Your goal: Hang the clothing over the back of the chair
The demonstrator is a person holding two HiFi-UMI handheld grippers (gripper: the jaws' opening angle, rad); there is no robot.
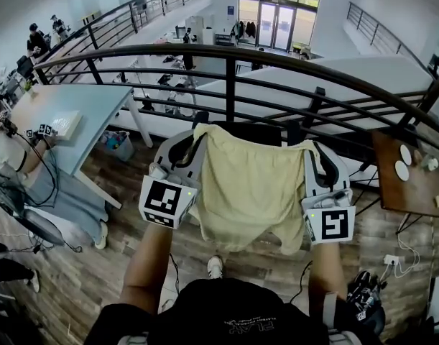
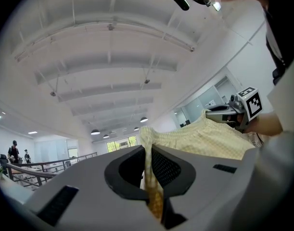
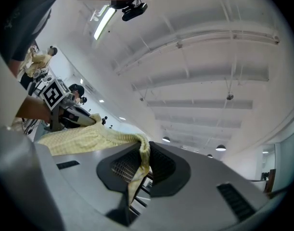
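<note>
Where the clothing is: a pale yellow garment hangs spread out between the two grippers, its top edge pulled across and its body falling free above the wooden floor.
Left gripper: pressed together on the garment's upper left corner; the left gripper view shows a thin fold of checked cloth nipped between the dark pads.
Right gripper: pinching the upper right corner; in the right gripper view the cloth comes up between the pads and trails off toward the other gripper.
Chair: its dark back stands just beyond the garment's top edge, between the two grippers; whether cloth and chair touch cannot be told.
Railing: black curved bars run across beyond the chair.
Counters: a light blue counter at the left; a wooden counter at the right, bearing two white discs.
Person: both forearms reach forward to the grippers' marker cubes; a white shoe shows below the garment's hem.
</note>
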